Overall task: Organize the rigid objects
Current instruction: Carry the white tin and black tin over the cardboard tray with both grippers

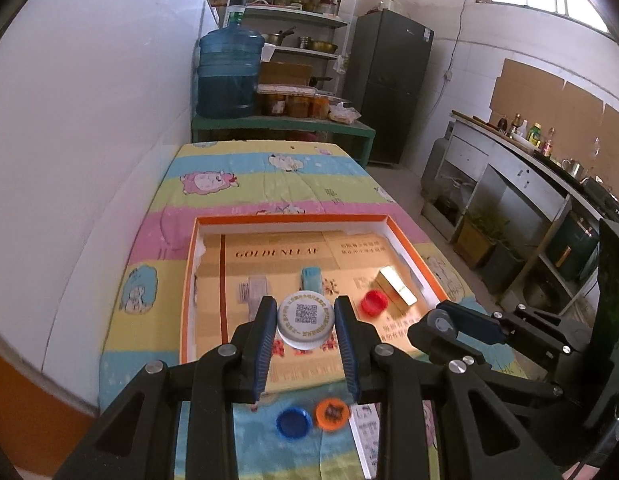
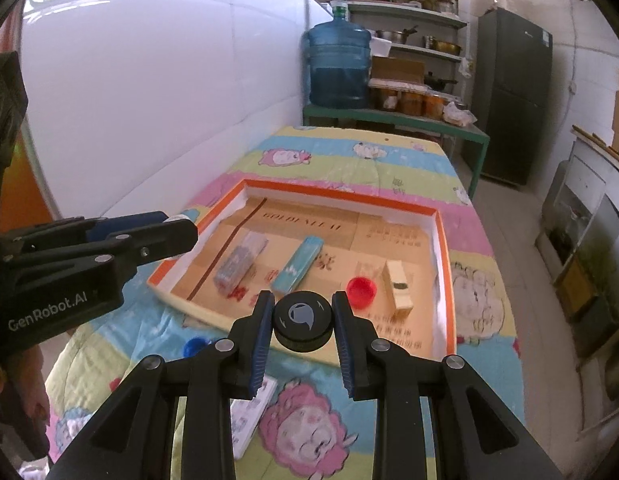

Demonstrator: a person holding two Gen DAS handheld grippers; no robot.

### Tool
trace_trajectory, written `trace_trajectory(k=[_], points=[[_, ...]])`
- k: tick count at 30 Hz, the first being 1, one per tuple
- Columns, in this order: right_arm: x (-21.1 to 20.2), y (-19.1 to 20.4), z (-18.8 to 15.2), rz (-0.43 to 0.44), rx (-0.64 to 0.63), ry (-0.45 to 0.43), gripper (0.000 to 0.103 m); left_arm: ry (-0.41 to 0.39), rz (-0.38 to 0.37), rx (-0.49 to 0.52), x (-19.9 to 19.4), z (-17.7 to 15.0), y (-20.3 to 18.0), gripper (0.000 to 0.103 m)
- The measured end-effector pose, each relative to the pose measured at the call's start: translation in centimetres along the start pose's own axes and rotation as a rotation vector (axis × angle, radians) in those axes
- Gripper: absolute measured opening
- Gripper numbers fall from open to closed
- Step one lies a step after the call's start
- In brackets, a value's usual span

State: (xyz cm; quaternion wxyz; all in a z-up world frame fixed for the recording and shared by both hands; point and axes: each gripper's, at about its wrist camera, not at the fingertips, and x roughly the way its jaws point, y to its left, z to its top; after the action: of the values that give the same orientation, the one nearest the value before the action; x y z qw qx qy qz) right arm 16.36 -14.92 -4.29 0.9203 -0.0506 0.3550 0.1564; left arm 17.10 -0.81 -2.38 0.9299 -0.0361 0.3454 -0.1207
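my left gripper (image 1: 306,322) pinches a white cap (image 1: 306,319) with a printed code on its top. the two blue pads press on its left and right edges, so the jaws stand only as far apart as the cap is wide. the cap is off the surface, over the near part of the orange-rimmed tray (image 1: 187,276). below the left fingers, on the striped cartoon cloth (image 1: 269,176) near the tray's front edge, lie a blue cap (image 1: 293,423) and an orange cap (image 1: 331,414), just beside each other, with a white printed card (image 1: 365,432) to their right.

inside the tray, going left to right in the right wrist view: a greyish wrapped block (image 2: 240,261), a light blue flat box (image 2: 297,265), a red cap (image 2: 361,288) and a cream-and-gold box (image 2: 398,285) just right of the red cap. all rest on the tan printed cardboard that lines the tray floor.

my right gripper (image 2: 303,322) pinches a black cap (image 2: 303,320) with a pale emblem on its top, pads tight on both sides, the jaws set narrow to its width. it sits in the air over the tray's near rim, right of the left gripper. in the left wrist view the right gripper's tip shows at the right, over the tray's near right corner; i cannot make out the black cap there.
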Motion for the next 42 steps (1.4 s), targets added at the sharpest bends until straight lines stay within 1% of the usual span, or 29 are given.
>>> trace_trajectory(k=[6, 15, 20, 27, 34, 42], points=[[2.0, -1.2, 1.7, 0.010, 0.002, 0.023, 0.030, 0.010, 0.002, 0.015, 1.7, 1.5, 0.0, 0.030], [5.0, -3.2, 3.4, 0.011, -0.001, 0.053, 0.030, 0.031, 0.011, 0.000, 4.3, 3.3, 1.0, 0.030], [6.5, -4.2, 4.7, 0.004, -0.028, 0.067, 0.030, 0.081, -0.008, -0.038, 6.7, 4.4, 2.3, 0.030], [9.2, -5.6, 6.8, 0.028, -0.044, 0.095, 0.030, 0.149, -0.013, -0.070, 10.4, 6.5, 3.4, 0.030], [13.3, -7.1, 9.0, 0.060, -0.009, 0.150, 0.030, 0.201, 0.016, -0.089, 14.3, 7.8, 4.3, 0.030], [17.2, -7.9, 9.7, 0.099, 0.048, 0.214, 0.030, 0.247, 0.042, -0.108, 17.4, 7.7, 5.5, 0.030]])
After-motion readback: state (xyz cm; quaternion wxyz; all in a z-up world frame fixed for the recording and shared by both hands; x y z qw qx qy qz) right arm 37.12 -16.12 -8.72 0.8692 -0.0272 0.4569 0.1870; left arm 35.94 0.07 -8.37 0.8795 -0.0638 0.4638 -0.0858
